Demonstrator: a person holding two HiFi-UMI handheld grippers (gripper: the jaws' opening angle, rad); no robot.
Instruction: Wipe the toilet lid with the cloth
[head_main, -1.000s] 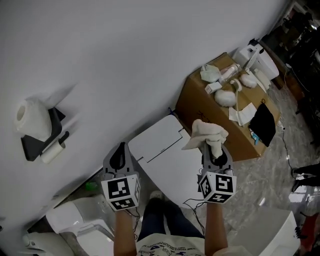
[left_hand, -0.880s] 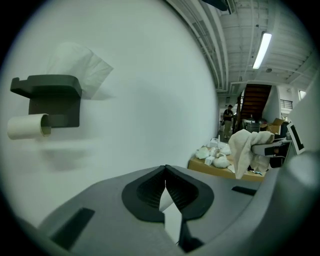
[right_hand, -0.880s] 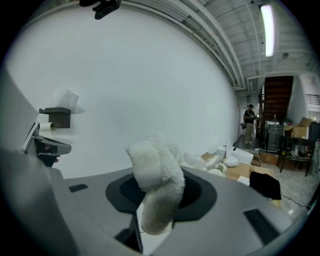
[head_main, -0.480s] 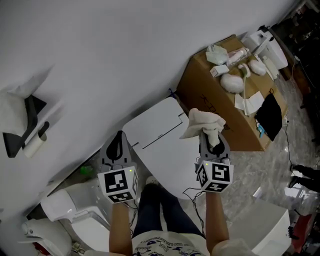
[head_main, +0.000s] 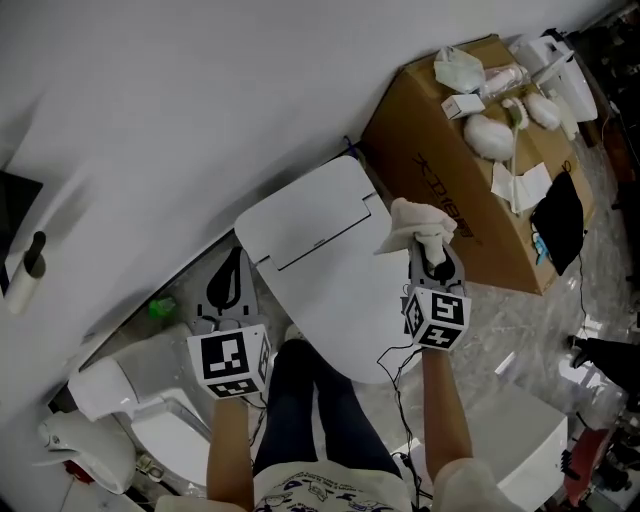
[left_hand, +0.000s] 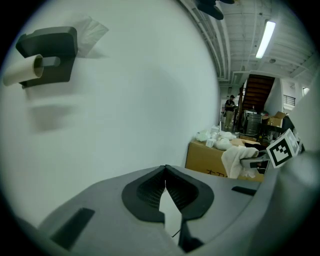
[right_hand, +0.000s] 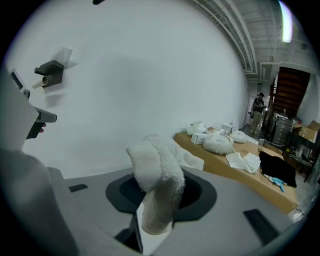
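The white toilet lid (head_main: 320, 262) lies shut in the middle of the head view, against the wall. My right gripper (head_main: 428, 246) hangs over the lid's right edge, shut on a bunched white cloth (head_main: 418, 222) that sticks out past its jaws. In the right gripper view the cloth (right_hand: 159, 181) fills the space between the jaws. My left gripper (head_main: 232, 283) is left of the lid, near its rear corner, jaws shut with nothing in them (left_hand: 165, 186). From the left gripper view, the cloth (left_hand: 236, 159) and the right gripper show at the right.
A cardboard box (head_main: 470, 190) stands right of the toilet, with white cloths and small packs on top. A second white toilet unit (head_main: 140, 410) sits at the lower left. A toilet-roll holder (left_hand: 45, 59) hangs on the wall. A person's legs (head_main: 305, 420) show below the lid.
The head view has swung, so the toilet lid and box sit higher and further right. Both grippers keep their hold and stay near the lid's two sides; the cloth remains clamped.
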